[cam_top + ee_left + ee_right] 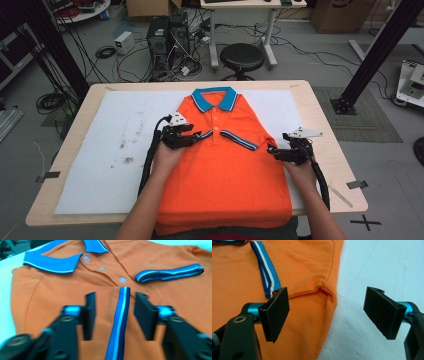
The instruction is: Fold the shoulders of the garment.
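High view – polo shirt [225, 165] hem cut off btm.

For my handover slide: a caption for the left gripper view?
Left gripper, jaws open, straddles the striped sleeve cuff folded onto the orange polo shirt.

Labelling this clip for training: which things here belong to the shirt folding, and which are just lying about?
Part of the job:
orange polo shirt
left claw
right claw
white mat

Lying about:
black stool
computer tower
floor cables
cardboard box
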`<state>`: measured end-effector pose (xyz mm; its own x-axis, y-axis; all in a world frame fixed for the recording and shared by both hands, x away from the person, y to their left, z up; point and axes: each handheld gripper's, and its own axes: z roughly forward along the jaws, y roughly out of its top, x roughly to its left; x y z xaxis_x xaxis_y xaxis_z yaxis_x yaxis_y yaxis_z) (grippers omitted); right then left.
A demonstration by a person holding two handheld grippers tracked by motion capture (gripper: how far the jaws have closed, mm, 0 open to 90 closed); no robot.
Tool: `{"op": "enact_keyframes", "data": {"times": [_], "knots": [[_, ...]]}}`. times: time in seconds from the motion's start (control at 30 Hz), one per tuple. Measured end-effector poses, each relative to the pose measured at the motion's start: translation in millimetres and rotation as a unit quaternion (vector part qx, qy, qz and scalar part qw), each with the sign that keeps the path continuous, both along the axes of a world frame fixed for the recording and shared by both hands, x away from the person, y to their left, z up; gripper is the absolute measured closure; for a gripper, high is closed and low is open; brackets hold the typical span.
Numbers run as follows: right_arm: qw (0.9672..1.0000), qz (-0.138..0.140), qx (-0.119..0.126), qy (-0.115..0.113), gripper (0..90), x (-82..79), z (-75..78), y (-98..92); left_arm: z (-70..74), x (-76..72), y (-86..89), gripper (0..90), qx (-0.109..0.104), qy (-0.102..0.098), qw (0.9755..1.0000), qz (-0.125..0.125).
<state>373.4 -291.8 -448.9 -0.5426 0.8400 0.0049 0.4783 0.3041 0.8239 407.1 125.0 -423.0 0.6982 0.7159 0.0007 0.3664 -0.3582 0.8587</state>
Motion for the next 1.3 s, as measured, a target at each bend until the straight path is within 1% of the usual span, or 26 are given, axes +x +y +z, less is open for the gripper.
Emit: {"op": "enact_keyframes", "data": {"times": [0.07, 0.17, 0.23, 0.27, 0.33, 0.37, 0.4, 0.47, 0.5, 0.53, 0.57, 0.63, 0.7, 0.77, 0.8, 0.9, 0.97, 1.0, 1.07, 1.17, 1.3], "knots": [[1.0000, 0.000, 0.001, 0.001, 21.2, 0.1, 0.0, -0.2, 2.8, -5.0, 4.0, 47.2, -0.003, -0.007, 0.9999, -0.007], [1.0000, -0.001, 0.005, 0.003, 21.2, 0.4, 0.2, -1.3, 7.0, -13.5, 11.5, 40.5, -0.014, -0.019, 0.9997, -0.010], [0.9999, -0.003, 0.009, 0.004, 21.2, 0.4, 0.3, -1.7, 8.7, -18.7, 17.1, 38.0, -0.022, -0.026, 0.9994, -0.008], [0.9999, -0.003, 0.009, 0.004, 21.2, 0.4, 0.3, -2.1, 9.8, -19.4, 19.9, 36.4, -0.021, -0.027, 0.9994, -0.005], [0.9999, -0.003, 0.010, 0.003, 21.2, 0.2, 0.4, -2.2, 12.5, -20.9, 26.5, 33.8, -0.027, -0.022, 0.9994, -0.004], [0.9999, -0.003, 0.011, 0.003, 21.2, 0.2, 0.5, -2.3, 13.3, -22.5, 29.6, 32.4, -0.034, -0.024, 0.9991, -0.005], [0.9999, -0.004, 0.011, 0.002, 21.2, 0.1, 0.6, -2.4, 13.9, -24.0, 32.9, 31.0, -0.035, -0.027, 0.9990, -0.007], [0.9999, -0.002, 0.011, -0.001, 21.2, 0.1, 0.8, -2.8, 14.2, -26.3, 38.3, 28.3, -0.042, -0.029, 0.9987, -0.004], [0.9999, -0.002, 0.012, -0.001, 21.2, 0.0, 0.9, -2.7, 14.0, -26.7, 40.7, 25.4, -0.043, -0.032, 0.9986, -0.002], [0.9999, -0.001, 0.012, -0.001, 21.1, 0.0, 1.1, -2.8, 13.6, -26.9, 42.3, 22.4, -0.046, -0.036, 0.9983, 0.006], [0.9999, 0.000, 0.014, 0.000, 21.2, -0.1, 1.3, -2.9, 13.3, -26.4, 44.4, 21.2, -0.046, -0.039, 0.9981, 0.010], [0.9999, 0.000, 0.016, -0.001, 21.2, -0.2, 1.9, -3.6, 12.3, -24.9, 47.0, 21.2, -0.050, -0.041, 0.9979, 0.007], [0.9998, 0.002, 0.019, -0.004, 21.2, -0.9, 3.1, -4.4, 11.3, -23.8, 48.3, 21.2, -0.046, -0.045, 0.9979, 0.008], [0.9997, 0.002, 0.023, -0.008, 21.2, -1.6, 4.9, -5.7, 10.6, -22.3, 50.1, 21.2, -0.033, -0.047, 0.9983, 0.008], [0.9996, 0.001, 0.025, -0.010, 21.2, -1.9, 5.6, -6.5, 10.2, -21.4, 50.8, 21.2, -0.031, -0.049, 0.9983, 0.011], [0.9995, -0.002, 0.028, -0.013, 21.2, -2.4, 8.2, -8.7, 10.7, -19.5, 53.6, 21.2, -0.034, -0.048, 0.9982, 0.012], [0.9993, -0.003, 0.034, -0.018, 21.1, -2.5, 10.8, -10.8, 11.4, -19.4, 55.2, 20.7, -0.041, -0.055, 0.9976, 0.014], [0.9989, -0.001, 0.039, -0.026, 20.3, -2.7, 12.3, -12.3, 11.7, -19.5, 56.0, 20.7, -0.041, -0.054, 0.9976, 0.014], [0.9981, -0.008, 0.044, -0.042, 20.2, -3.8, 15.6, -15.1, 11.8, -19.5, 57.5, 20.7, -0.044, -0.053, 0.9976, 0.012], [0.9978, -0.013, 0.048, -0.043, 20.2, -4.0, 19.0, -19.7, 11.5, -18.6, 59.0, 20.7, -0.044, -0.054, 0.9975, 0.014], [0.9973, -0.020, 0.054, -0.045, 20.2, -4.8, 21.4, -26.4, 12.6, -18.3, 63.1, 20.7, -0.051, -0.054, 0.9971, 0.013]]}}
